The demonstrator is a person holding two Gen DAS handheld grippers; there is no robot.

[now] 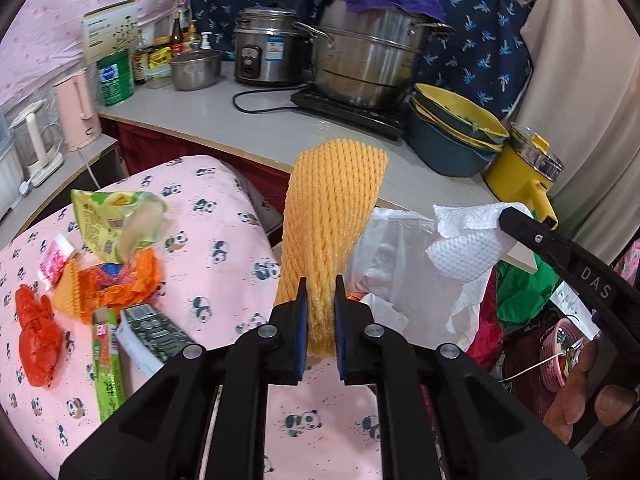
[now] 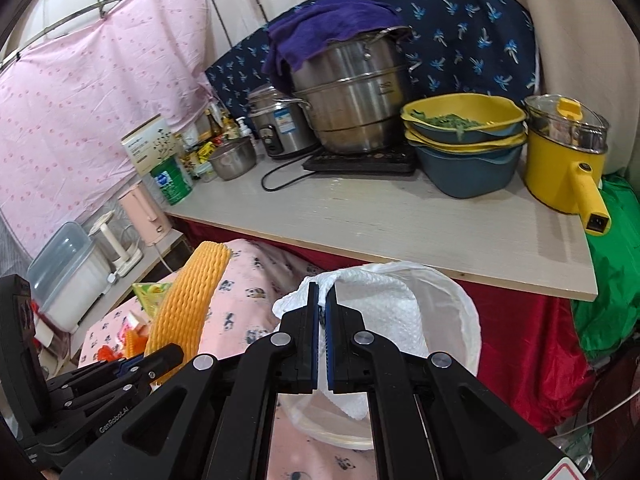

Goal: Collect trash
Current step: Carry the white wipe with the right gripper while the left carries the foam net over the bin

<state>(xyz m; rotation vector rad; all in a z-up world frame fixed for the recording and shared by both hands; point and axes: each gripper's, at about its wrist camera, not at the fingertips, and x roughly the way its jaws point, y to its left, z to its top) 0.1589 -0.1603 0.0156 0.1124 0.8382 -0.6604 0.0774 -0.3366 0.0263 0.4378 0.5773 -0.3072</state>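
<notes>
Closest to the lens in the left wrist view, the left gripper (image 1: 321, 300) sits bottom centre with its jaws squeezed nearly together on a yellow foam fruit net (image 1: 334, 216), which sticks straight up through the middle of the frame. In the right wrist view the right gripper (image 2: 322, 308) is bottom centre too, jaws pressed tight on a crumpled white paper towel (image 2: 384, 312) that hangs over the mouth of a white plastic bag (image 2: 460, 308) just behind it.

Both are held over a pink panda-print cloth (image 1: 224, 264). Rest of the trash is piled at the left of the left wrist view: a green snack wrapper (image 1: 112, 216), an orange wrapper (image 1: 116, 284), a red plastic bit (image 1: 38, 332) and a green stick packet (image 1: 106, 364), all lying close together on the cloth.

Further back, upper half of both frames, is a pale countertop (image 2: 400, 216) with a big steel steamer pot (image 2: 352, 92) wearing a purple towel (image 2: 320, 28), a rice cooker (image 2: 276, 120), stacked yellow and blue bowls (image 2: 464, 140) and a yellow electric pot (image 2: 564, 160) on the right.
</notes>
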